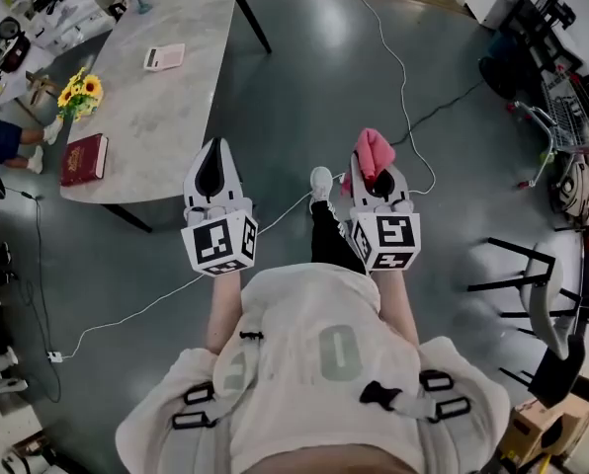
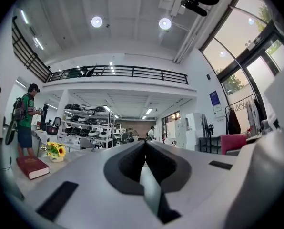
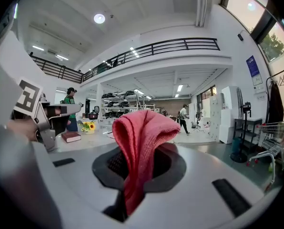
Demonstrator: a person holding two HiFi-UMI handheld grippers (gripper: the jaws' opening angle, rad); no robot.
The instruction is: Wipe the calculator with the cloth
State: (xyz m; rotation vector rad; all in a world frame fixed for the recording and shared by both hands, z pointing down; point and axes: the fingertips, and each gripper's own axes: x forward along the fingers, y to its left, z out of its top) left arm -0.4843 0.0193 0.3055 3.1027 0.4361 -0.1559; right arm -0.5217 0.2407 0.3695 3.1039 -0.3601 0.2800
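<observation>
A white calculator (image 1: 164, 56) lies on the grey stone table (image 1: 166, 107), far ahead of both grippers. My right gripper (image 1: 373, 171) is shut on a pink cloth (image 1: 375, 152), which bunches up out of its jaws; in the right gripper view the cloth (image 3: 141, 142) fills the middle. My left gripper (image 1: 213, 162) is shut and empty, its jaws pressed together (image 2: 145, 147). Both grippers hover over the dark floor, short of the table's near edge.
On the table's left end lie a red book (image 1: 83, 157) and a small pot of sunflowers (image 1: 80, 91). A white cable (image 1: 401, 77) runs across the floor. Black chairs (image 1: 532, 284) stand at the right, a shopping trolley (image 1: 567, 117) beyond. A person in green (image 2: 25, 120) stands past the table.
</observation>
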